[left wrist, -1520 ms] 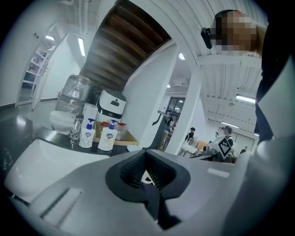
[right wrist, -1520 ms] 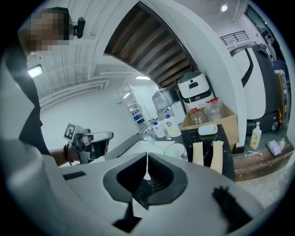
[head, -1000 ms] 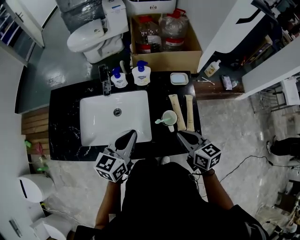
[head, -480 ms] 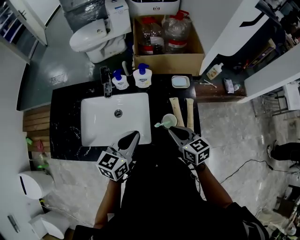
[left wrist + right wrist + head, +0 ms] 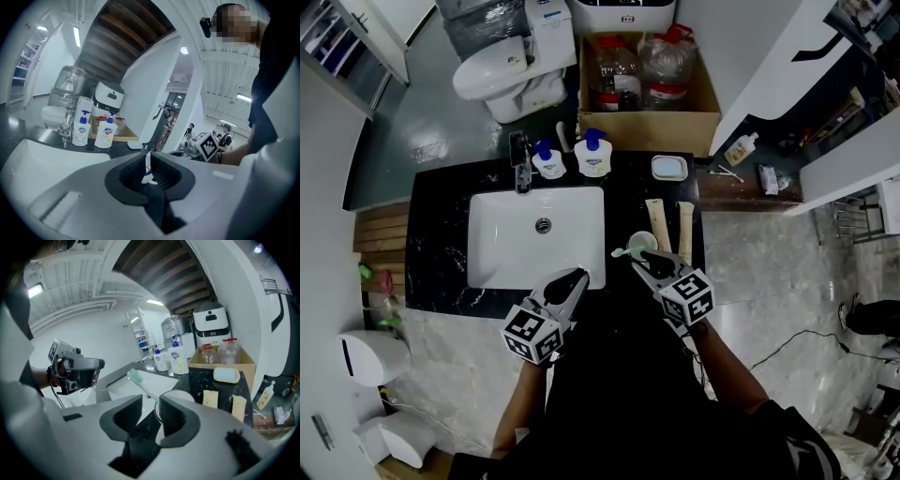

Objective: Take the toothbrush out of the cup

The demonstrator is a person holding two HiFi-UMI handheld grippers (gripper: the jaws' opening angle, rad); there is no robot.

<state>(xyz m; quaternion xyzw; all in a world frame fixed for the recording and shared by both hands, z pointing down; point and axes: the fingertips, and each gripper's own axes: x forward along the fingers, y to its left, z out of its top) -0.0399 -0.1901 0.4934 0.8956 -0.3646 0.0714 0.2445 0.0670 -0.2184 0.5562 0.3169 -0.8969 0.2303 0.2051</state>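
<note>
Risk: closing off-line on slanted handle, so knocking toothbrush [image 5: 140, 383] sideways or tipping cup [image 5: 183, 396]; pulling at slant, so dragging cup across counter [image 5: 441, 246].

Right gripper [image 5: 151, 401]: jaws just opened wide, handle at mouth of gap beside one jaw, nothing clamped.

Left gripper [image 5: 147, 165]: jaws almost together, empty.

Toothbrush: slim, pale green, head up, leaning out of white cup toward sink [image 5: 506, 239], cup right of sink.

The sink [image 5: 534, 239] sits in the desk [image 5: 441, 234], with the faucet [image 5: 521, 161] and two soap bottles [image 5: 593, 156] behind it. Right of the sink stands the cup [image 5: 641, 244], the toothbrush [image 5: 622, 252] in it leaning left — two tubes [image 5: 657, 223] lie just right, a soap dish [image 5: 669, 168] behind them — a box [image 5: 647, 127] behind the desk
</note>
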